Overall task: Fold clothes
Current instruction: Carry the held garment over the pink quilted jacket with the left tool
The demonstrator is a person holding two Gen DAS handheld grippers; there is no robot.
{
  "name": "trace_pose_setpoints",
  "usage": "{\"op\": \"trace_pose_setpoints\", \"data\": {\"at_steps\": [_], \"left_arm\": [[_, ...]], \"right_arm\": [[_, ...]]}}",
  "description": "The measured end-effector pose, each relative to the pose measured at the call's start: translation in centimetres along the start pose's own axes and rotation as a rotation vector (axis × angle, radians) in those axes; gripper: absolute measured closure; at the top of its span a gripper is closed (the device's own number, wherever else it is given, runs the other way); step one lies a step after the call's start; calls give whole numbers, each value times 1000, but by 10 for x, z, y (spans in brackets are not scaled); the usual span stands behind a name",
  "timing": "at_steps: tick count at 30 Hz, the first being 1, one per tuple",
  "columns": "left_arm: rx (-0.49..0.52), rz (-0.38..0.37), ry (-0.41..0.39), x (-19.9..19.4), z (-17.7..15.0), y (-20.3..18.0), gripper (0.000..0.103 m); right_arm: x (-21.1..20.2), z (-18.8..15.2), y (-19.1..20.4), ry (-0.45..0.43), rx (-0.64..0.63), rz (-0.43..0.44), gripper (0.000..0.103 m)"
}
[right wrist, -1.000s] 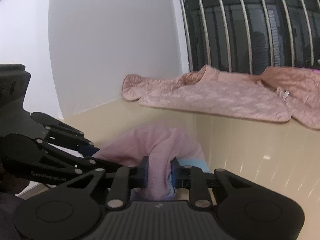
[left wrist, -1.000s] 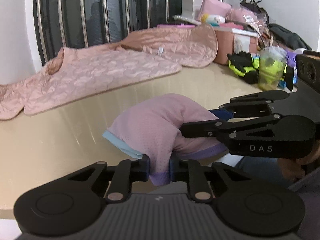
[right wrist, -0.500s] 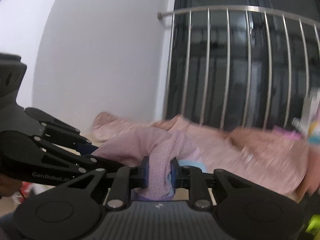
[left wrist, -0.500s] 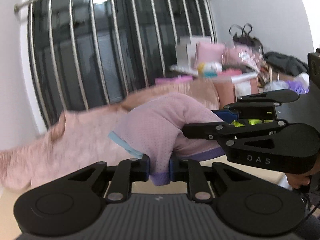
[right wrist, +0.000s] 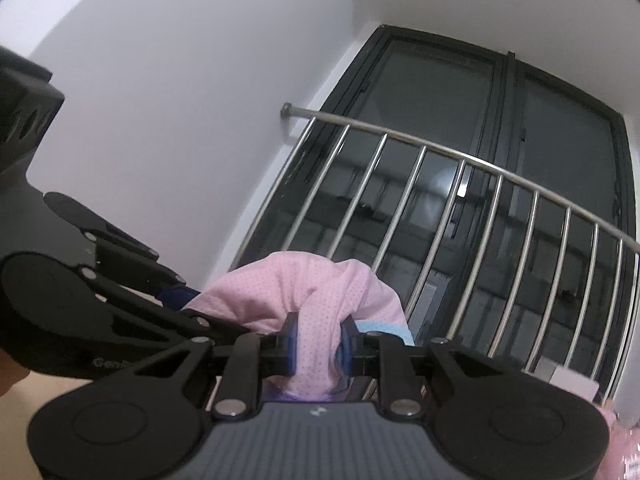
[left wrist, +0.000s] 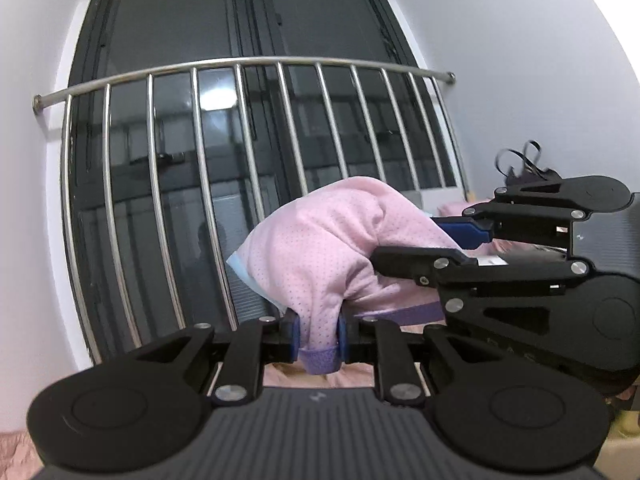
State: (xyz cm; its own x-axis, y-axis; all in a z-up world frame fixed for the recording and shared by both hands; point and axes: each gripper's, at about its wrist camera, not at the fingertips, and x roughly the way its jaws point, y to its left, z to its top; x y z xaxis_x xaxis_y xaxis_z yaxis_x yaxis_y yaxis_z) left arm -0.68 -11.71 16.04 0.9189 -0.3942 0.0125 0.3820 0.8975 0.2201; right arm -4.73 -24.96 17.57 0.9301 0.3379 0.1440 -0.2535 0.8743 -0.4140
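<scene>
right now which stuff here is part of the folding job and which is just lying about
Part of the job:
- pink garment, bunched
- left claw, clamped on it
- right claw, clamped on it

Just lying about:
- window railing
- black bag

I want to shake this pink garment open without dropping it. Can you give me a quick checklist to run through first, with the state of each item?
1. Left gripper clamped on the pink garment: ok, cloth is pinched between its blue pads.
2. Right gripper clamped on the same garment: ok, cloth fills the gap between its pads.
3. Garment lifted off the table: ok, it hangs in front of the window bars.
4. Grippers set apart enough to spread the cloth: not ok, they sit close together and the garment is bunched.
5. Which edges are held: cannot tell, only a purple hem shows at the left gripper.
6. Table space below: cannot tell, out of view.
</scene>
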Motion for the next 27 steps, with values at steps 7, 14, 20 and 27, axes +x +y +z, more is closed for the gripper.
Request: {"op": "trace_pose_setpoints", "data": {"at_steps": [7, 14, 20, 27], "left_arm": [[-69, 25, -52, 62, -11, 36, 87], [-178, 37, -12, 119, -26, 65, 87], [-242, 50, 49, 165, -47, 84, 87], [-299, 46, 115, 201, -71, 100, 87]], "right_arm": [[76, -8, -13, -15, -5, -1, 84], [147, -27, -29, 3, 26, 57, 84], [191, -55, -38, 60, 107, 93, 84], [235, -85, -36, 134, 115, 130, 83]]}}
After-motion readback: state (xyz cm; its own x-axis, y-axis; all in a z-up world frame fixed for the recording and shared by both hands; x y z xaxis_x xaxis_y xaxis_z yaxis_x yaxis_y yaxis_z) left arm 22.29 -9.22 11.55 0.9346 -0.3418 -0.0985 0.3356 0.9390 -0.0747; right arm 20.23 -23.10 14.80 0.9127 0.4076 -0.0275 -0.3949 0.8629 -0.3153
